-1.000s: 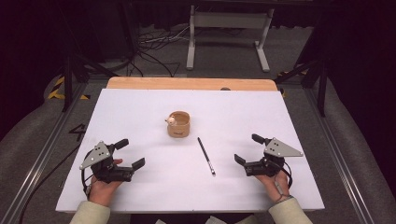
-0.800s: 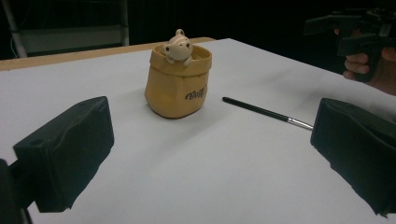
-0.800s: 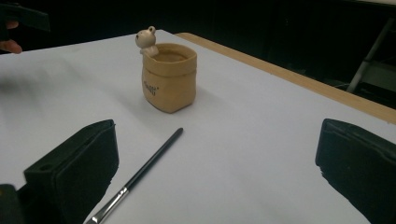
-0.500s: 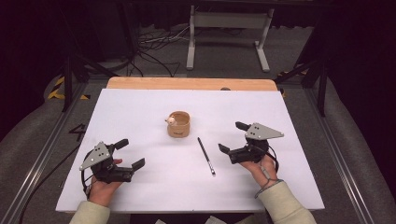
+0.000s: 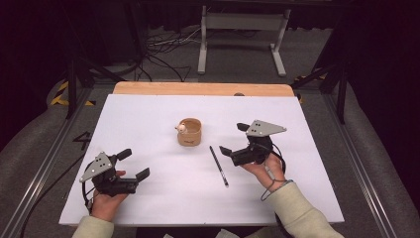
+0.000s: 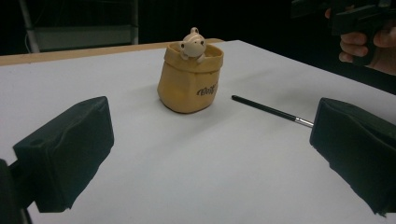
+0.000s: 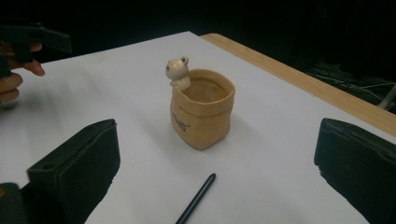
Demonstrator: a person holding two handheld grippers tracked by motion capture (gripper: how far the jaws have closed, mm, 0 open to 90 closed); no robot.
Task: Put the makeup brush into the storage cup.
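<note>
While both jaws stand wide apart and empty, the right gripper [image 5: 234,139] hovers beside the pen [image 5: 218,165]; the left gripper [image 5: 132,162] sits near the surface's [image 5: 148,114] front edge.

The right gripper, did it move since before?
Yes. The right gripper has slid left and a little farther up the table, toward the pen and the little bear pot, which both stayed put.
</note>
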